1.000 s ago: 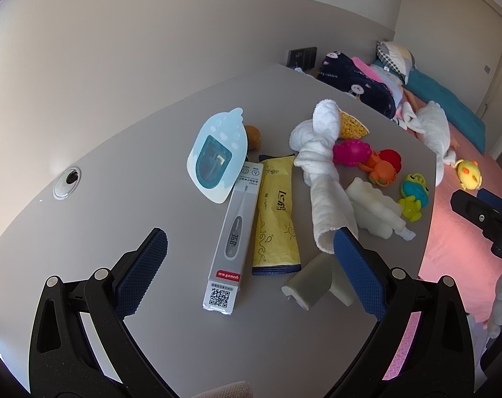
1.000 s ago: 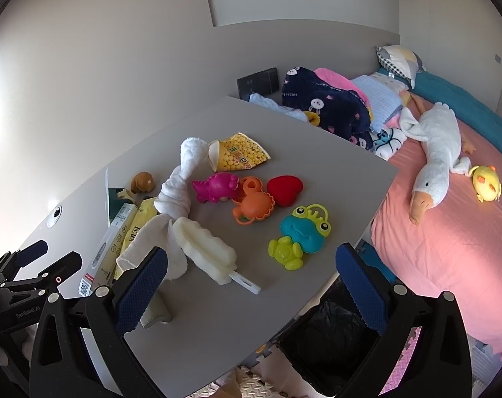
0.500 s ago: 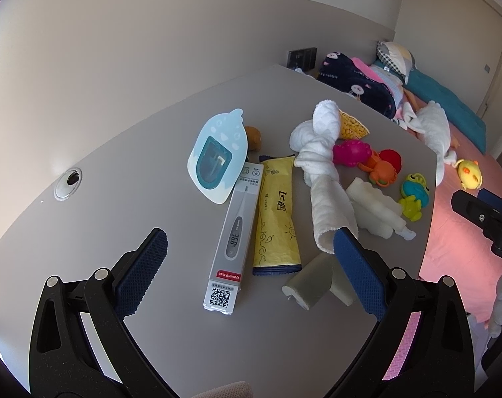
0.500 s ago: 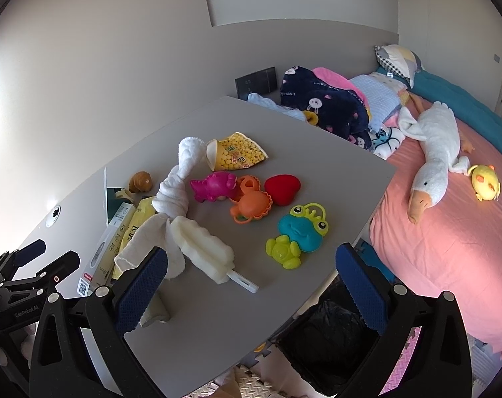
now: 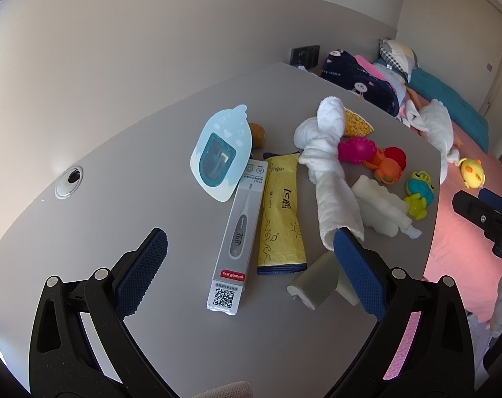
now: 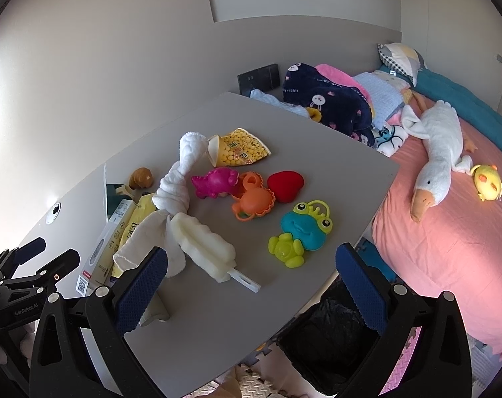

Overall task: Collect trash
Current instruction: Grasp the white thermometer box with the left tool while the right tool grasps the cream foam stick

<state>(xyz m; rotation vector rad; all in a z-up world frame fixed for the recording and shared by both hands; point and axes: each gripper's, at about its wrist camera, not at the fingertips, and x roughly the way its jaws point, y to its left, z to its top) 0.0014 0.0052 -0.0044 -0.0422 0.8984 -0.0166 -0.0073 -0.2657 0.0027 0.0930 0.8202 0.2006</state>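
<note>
On the grey table [image 5: 151, 126] lie a thermometer box [image 5: 239, 232], a long yellow wrapper [image 5: 281, 212], a blue blister pack [image 5: 221, 154] and a yellow snack bag [image 6: 239, 149]. My left gripper [image 5: 247, 248] is open and empty, hovering above the near ends of the box and the wrapper. My right gripper [image 6: 251, 265] is open and empty over the table's front edge, above a black-lined bin [image 6: 330, 338] on the floor. The left gripper also shows in the right wrist view [image 6: 28, 265].
A twisted white towel [image 5: 327, 165], a white bottle brush [image 6: 204, 245], a grey foam piece [image 5: 317, 282] and several plastic toys [image 6: 257, 195] crowd the table's right half. A bed with pink sheet [image 6: 450, 232] and plush goose [image 6: 433, 152] lies right of the table.
The right wrist view has shifted very slightly. The left gripper and the objects have not moved.
</note>
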